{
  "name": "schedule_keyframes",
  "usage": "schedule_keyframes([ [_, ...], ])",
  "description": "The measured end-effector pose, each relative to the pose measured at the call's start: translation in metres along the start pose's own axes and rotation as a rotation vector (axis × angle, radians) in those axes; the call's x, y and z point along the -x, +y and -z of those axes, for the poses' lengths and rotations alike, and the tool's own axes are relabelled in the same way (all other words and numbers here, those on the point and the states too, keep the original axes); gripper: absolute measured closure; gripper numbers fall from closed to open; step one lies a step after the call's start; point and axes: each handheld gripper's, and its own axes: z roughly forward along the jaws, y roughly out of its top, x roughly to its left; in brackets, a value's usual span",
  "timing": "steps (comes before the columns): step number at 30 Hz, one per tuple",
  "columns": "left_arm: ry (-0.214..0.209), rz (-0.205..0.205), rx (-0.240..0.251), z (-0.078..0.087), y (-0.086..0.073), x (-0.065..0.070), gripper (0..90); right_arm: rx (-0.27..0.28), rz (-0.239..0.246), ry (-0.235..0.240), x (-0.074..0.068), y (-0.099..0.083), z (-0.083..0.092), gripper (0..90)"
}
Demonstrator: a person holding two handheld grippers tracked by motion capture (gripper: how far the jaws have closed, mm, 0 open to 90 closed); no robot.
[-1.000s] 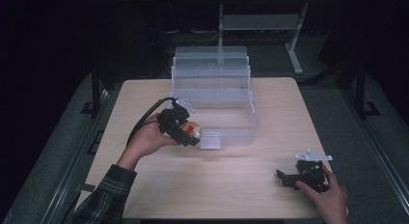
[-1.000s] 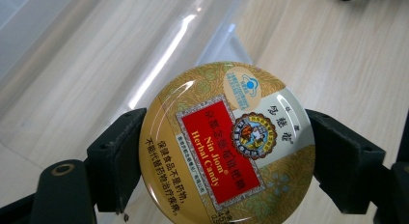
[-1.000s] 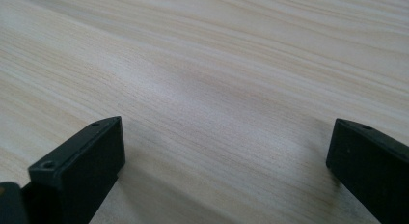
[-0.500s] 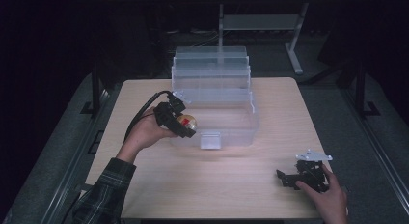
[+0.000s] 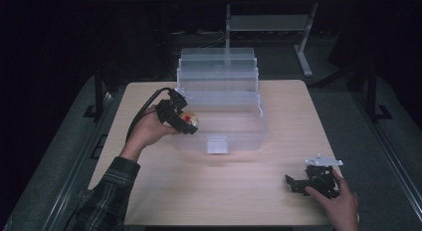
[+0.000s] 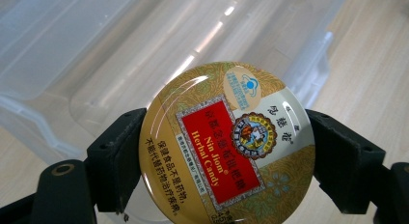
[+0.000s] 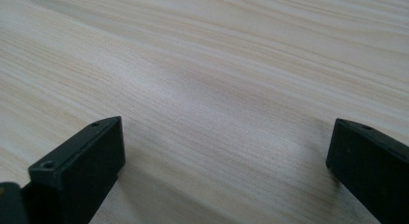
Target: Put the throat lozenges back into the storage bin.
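A round gold candy tin [image 6: 226, 144] with a red label reading "Nin Jiom Herbal Candy" is clamped between the two black jaws of my left gripper [image 6: 226, 161]. In the high view that left gripper [image 5: 185, 121] holds the candy tin [image 5: 189, 120] over the left rim of a clear plastic tiered box [image 5: 234, 122], above its open lower tray. My right gripper [image 5: 293, 183] rests low at the table's front right, its jaws wide apart over bare wood [image 7: 222, 103], and the right gripper [image 7: 224, 161] holds nothing.
The light wooden table [image 5: 219, 191] has free room in front of the box and on the right. A small latch tab [image 5: 217, 144] juts from the box's front. A metal stand [image 5: 268, 22] stands behind the table in the dark.
My left gripper has carried the tin up and away from me, from beside the box's front left corner to above its left rim. The right gripper has stayed put.
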Motion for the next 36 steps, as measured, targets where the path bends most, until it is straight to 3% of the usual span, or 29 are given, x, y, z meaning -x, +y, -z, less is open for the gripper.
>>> schedule_keyframes([
  [9, 0.034, 0.034, -0.026, -0.005, 0.002, -0.011, 19.7, 0.000, 0.000, 0.000, 0.000, 0.000, 0.000, 0.0],
  [18, 0.059, 0.039, -0.053, -0.013, 0.001, -0.020, 19.6, 0.000, 0.000, 0.000, 0.000, 0.000, 0.000, 0.0],
  [36, 0.067, 0.061, -0.070, -0.025, -0.003, -0.030, 19.4, 0.000, 0.000, 0.000, 0.000, 0.000, 0.000, 0.0],
])
